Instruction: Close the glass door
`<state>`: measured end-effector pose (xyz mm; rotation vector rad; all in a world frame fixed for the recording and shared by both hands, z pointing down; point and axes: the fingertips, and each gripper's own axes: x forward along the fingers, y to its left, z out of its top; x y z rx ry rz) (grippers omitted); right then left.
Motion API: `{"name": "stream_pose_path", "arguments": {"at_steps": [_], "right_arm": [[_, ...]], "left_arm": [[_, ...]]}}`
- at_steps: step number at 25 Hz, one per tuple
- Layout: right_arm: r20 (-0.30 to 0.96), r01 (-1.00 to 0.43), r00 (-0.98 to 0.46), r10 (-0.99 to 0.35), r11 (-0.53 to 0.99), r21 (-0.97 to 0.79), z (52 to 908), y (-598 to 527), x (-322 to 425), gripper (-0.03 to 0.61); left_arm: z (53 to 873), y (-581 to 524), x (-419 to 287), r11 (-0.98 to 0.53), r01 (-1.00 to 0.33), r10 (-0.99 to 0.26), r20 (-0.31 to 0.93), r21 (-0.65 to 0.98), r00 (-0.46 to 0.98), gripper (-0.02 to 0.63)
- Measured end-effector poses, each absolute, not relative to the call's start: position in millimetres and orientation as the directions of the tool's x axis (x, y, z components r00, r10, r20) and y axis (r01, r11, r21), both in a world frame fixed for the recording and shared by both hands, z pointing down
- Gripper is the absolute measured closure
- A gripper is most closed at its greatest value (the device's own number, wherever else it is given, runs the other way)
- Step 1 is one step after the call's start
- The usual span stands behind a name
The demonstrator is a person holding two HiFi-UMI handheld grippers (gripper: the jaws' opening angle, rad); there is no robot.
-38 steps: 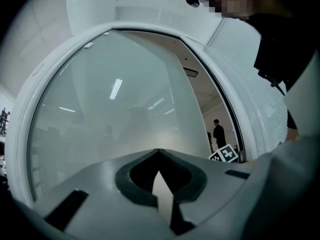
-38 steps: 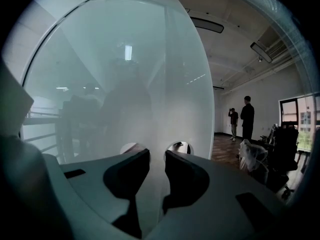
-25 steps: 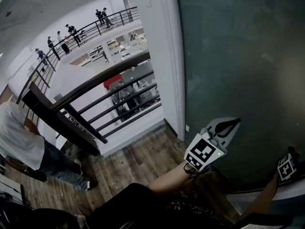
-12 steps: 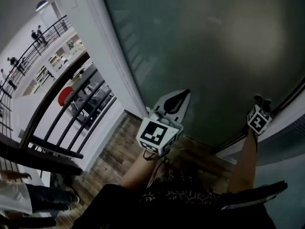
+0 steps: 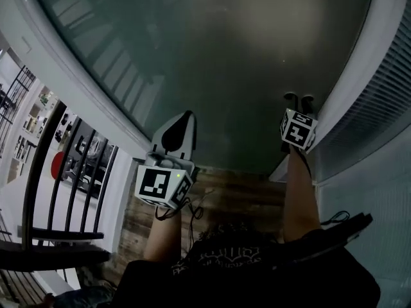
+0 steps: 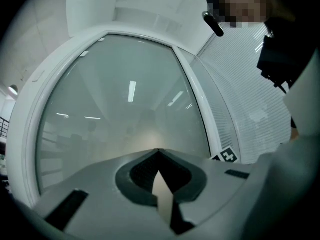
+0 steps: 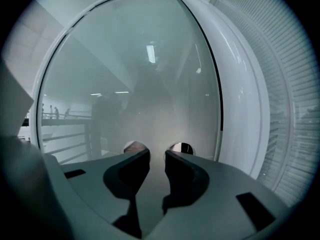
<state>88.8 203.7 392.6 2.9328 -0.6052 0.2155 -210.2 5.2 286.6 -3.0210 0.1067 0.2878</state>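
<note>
Frosted glass door (image 5: 225, 56) straight ahead in its white frame (image 5: 357, 76), left hand-held gripper (image 5: 187, 115) clenched and empty, right hand-held gripper (image 5: 297, 97) released, nothing between its jaws, both pointing at the glass, wood floor (image 5: 237, 194) below.

Head looks down — all views share the glass door (image 5: 244, 56).

The door (image 5: 225, 56) is murky grey-green, its frame (image 7: 245, 109) white. Floor (image 5: 237, 194): brown wood planks. The railing (image 5: 58, 254) is black. The left gripper (image 5: 187, 115) is pale grey (its cube (image 5: 160, 183) checked black on white); the wall (image 5: 379, 108) is finely striped white.
</note>
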Motion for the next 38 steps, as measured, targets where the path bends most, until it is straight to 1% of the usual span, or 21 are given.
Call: {"name": "stream_pose_path", "arguments": {"at_steps": [4,6,7,8,12,18,23,27,31,38], "right_arm": [[0.175,-0.425,0.899,-0.402,-0.898,0.116,391,203,84,0.48],[0.177,-0.426,0.899,-0.401,-0.895,0.13,391,207,79,0.491],[0.172,-0.425,0.9,-0.4,-0.894,0.144,391,207,75,0.512],[0.165,-0.428,0.9,-0.404,-0.89,0.158,390,205,70,0.58],[0.131,-0.446,0.894,-0.429,-0.882,0.151,386,208,51,0.578],[0.017,-0.469,0.881,-0.473,-0.866,0.175,336,221,22,0.578],[-0.073,-0.551,0.818,-0.57,-0.814,0.185,299,218,-11,0.578],[-0.137,-0.6,0.763,-0.631,-0.772,0.21,280,216,-31,0.578],[-0.153,-0.614,0.749,-0.645,-0.762,0.206,273,225,-43,0.578],[-0.216,-0.616,0.73,-0.649,-0.761,0.203,249,239,-53,0.579]], "left_arm": [[290,21,-206,-0.995,-0.067,-0.052,-0.189,-0.078,0.981,0.612],[291,30,-209,-0.995,-0.061,-0.045,-0.19,-0.079,0.981,0.612],[291,33,-210,-0.995,-0.059,-0.043,-0.191,-0.077,0.981,0.612],[290,35,-212,-0.995,-0.06,-0.044,-0.192,-0.074,0.98,0.612],[285,38,-224,-0.995,-0.067,-0.051,-0.207,-0.068,0.977,0.612],[277,36,-234,-0.995,-0.09,-0.076,-0.24,-0.048,0.968,0.612],[272,46,-229,-0.996,-0.076,-0.064,-0.245,-0.041,0.967,0.612],[270,47,-212,-0.997,-0.073,-0.062,-0.235,-0.039,0.97,0.612],[268,48,-196,-0.997,-0.075,-0.067,-0.225,-0.025,0.972,0.612],[254,51,-178,-0.996,-0.089,-0.09,-0.219,0.015,0.971,0.612]]}}
